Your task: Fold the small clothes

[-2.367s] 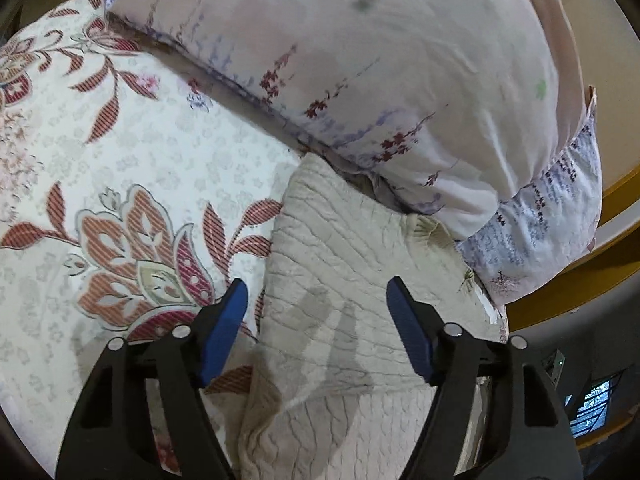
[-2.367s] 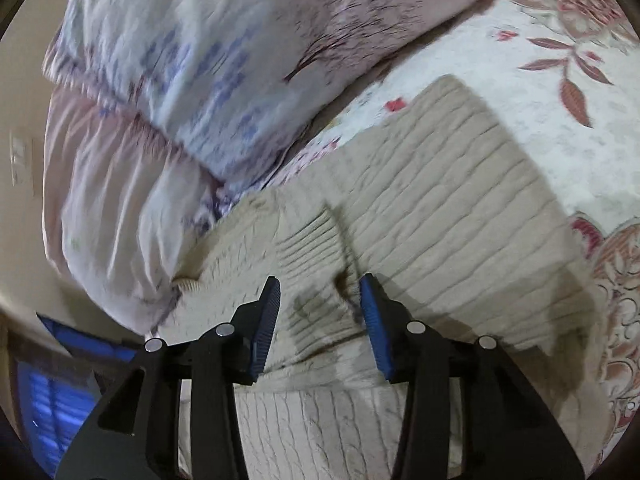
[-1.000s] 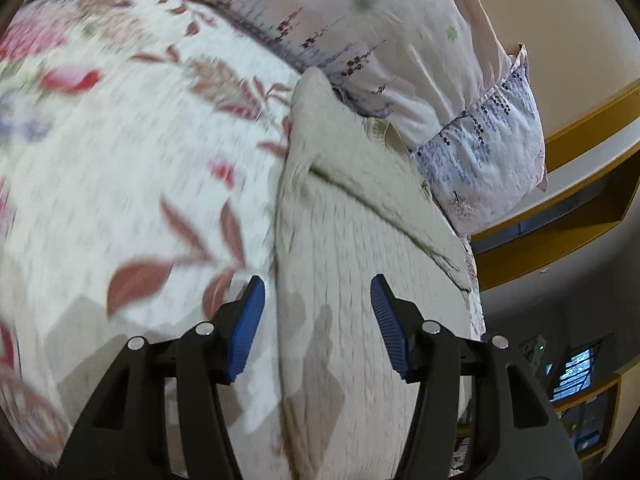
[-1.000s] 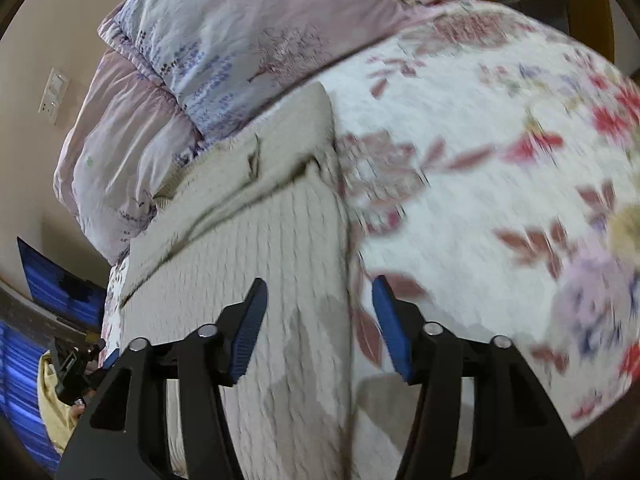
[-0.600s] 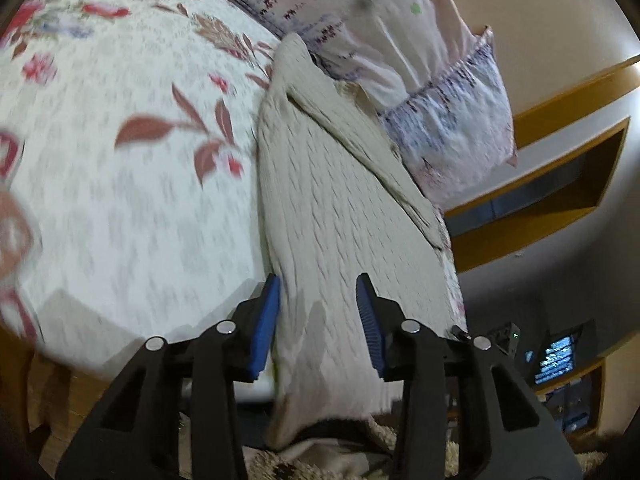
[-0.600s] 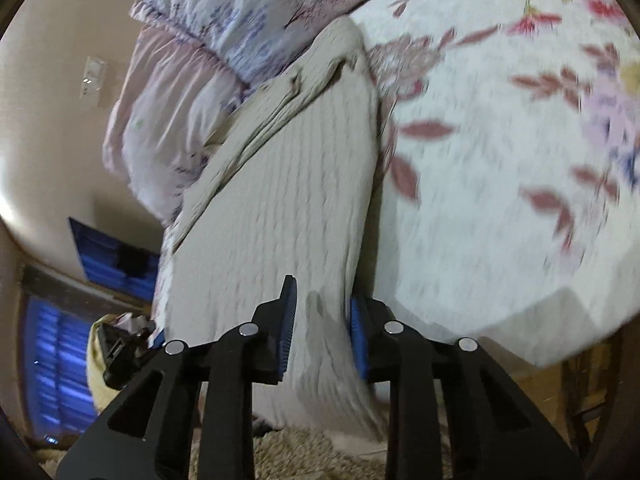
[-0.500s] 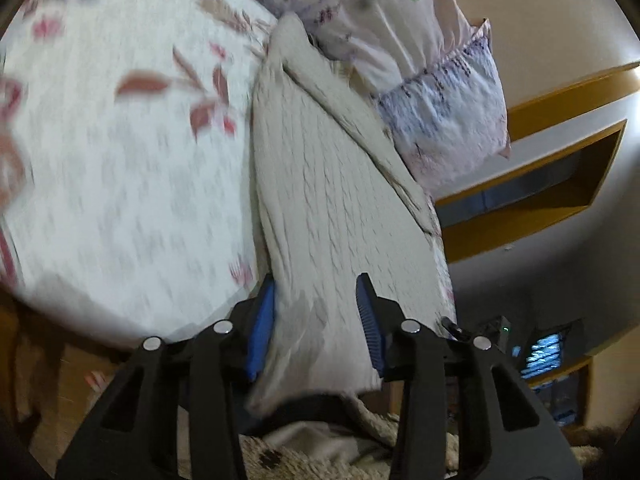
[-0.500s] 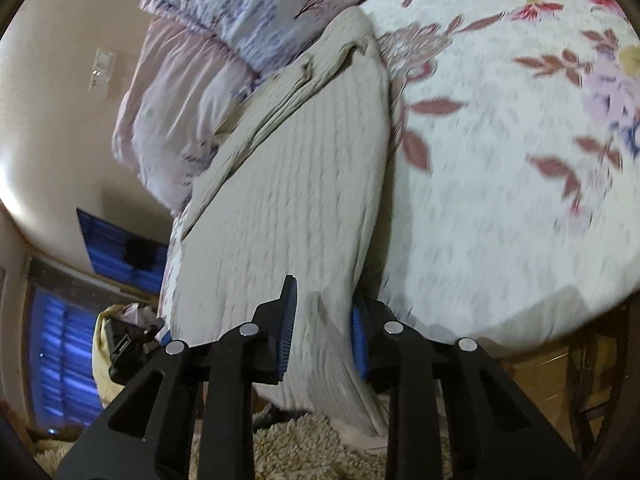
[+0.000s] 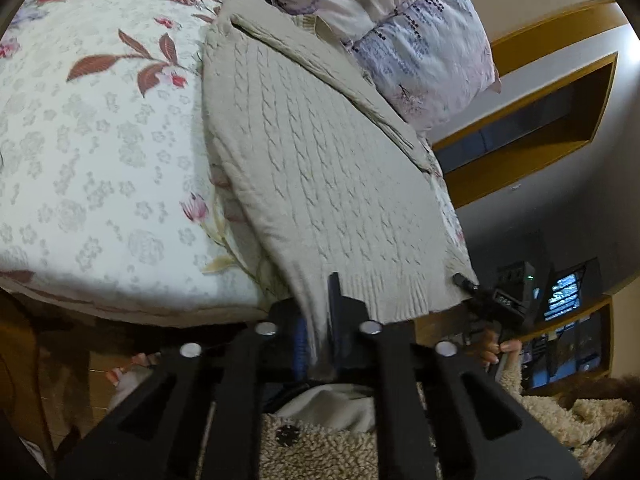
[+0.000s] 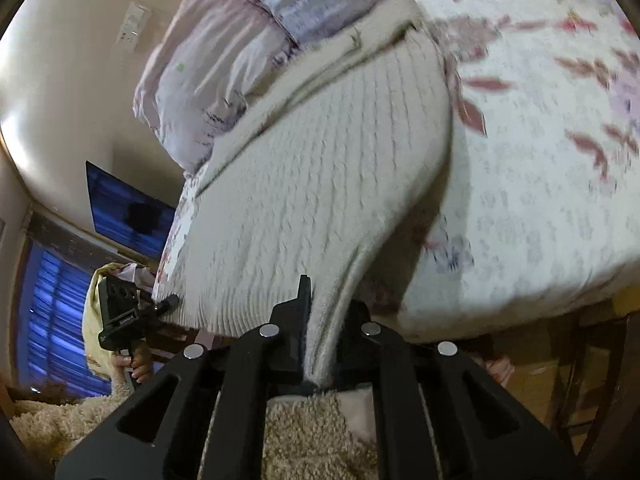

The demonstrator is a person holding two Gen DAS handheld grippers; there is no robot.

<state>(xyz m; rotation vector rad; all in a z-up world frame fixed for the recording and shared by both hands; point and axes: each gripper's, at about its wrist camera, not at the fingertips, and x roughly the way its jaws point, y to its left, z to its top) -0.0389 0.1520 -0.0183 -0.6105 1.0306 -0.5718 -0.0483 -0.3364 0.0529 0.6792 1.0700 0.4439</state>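
A cream cable-knit sweater point(image 9: 320, 152) lies on the floral bedspread point(image 9: 100, 140), its sleeves folded in near the pillows, its ribbed hem hanging over the bed's near edge. My left gripper point(image 9: 318, 320) is shut on the hem's left corner. My right gripper point(image 10: 324, 328) is shut on the hem's right corner; the sweater point(image 10: 312, 184) stretches away from it. The right gripper point(image 9: 480, 292) also shows at the far hem corner in the left wrist view, and the left gripper point(image 10: 160, 306) shows in the right wrist view.
Two floral pillows point(image 9: 400, 20) lie beyond the sweater's collar point(image 10: 248, 48). A wooden shelf unit point(image 9: 540, 92) stands on the wall. The person's fleece clothing point(image 9: 328, 448) fills the bottom of both views. A blue screen point(image 10: 120, 212) is at the left.
Both grippers moved back from the sleeves near the pillows to the hem at the bed's edge, then closed on its two corners.
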